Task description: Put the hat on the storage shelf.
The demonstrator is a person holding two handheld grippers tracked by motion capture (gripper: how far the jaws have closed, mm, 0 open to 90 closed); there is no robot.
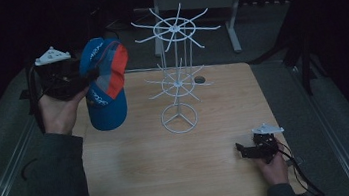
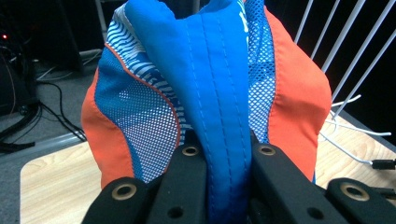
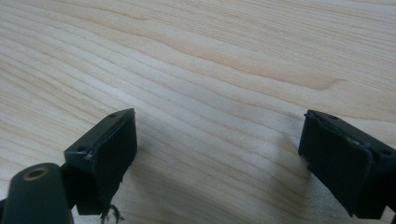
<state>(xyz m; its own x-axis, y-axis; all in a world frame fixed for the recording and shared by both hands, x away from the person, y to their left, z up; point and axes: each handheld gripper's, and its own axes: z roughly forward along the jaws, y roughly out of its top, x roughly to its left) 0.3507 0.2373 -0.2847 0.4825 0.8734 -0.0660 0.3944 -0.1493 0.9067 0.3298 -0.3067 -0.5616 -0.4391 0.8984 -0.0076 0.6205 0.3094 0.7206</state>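
Dim room, grey carpet (image 1: pixel 275 35), wooden table (image 1: pixel 170 164)

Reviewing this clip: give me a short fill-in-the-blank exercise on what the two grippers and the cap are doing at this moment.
1. The left gripper is shut on a blue and orange ____.
2. The white wire rack stands on the wooden ____.
3. The right gripper rests low over the table with its jaws ____.
4. In the high view the cap is held to the ____ of the rack.

Missing words: cap; table; open; left
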